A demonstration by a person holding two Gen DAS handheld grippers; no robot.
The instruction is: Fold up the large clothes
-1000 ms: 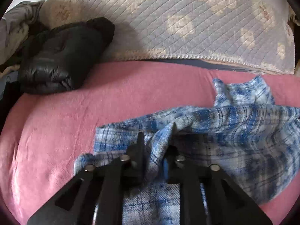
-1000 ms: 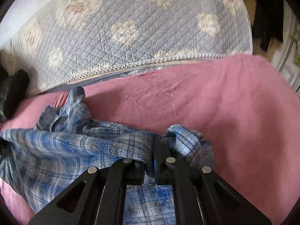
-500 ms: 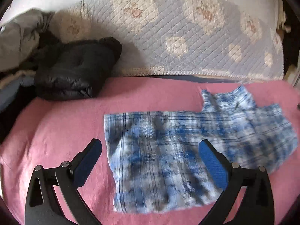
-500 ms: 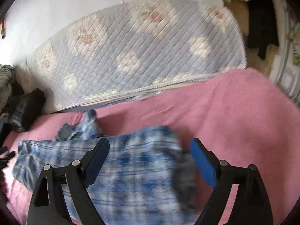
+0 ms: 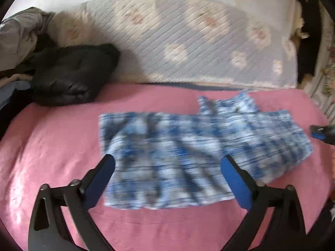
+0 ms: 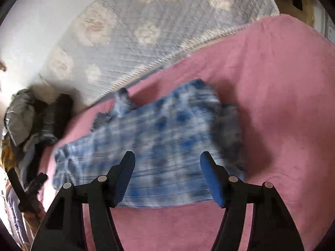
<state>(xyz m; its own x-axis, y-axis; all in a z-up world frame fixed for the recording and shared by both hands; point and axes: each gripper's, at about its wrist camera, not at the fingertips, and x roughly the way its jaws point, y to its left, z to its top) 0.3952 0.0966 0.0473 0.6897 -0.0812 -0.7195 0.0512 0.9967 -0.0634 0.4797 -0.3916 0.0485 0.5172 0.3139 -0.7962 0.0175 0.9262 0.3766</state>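
Left wrist: plaid shirt [image 5: 188, 150] lies flat beyond spread, empty left tongs [image 5: 167, 167]; right tongs [image 6: 166, 167] likewise.

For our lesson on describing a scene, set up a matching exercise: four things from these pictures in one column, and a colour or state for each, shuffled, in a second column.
Column 1
1. plaid shirt
2. puffer jacket
3. bed sheet
4. left gripper

Column 2
A. black, bunched up at the far left of the bed
B. jaws wide apart, holding nothing
C. pink
D. blue and white, lying folded on the bed

Pairs: 1-D, 2-A, 3-C, 4-B
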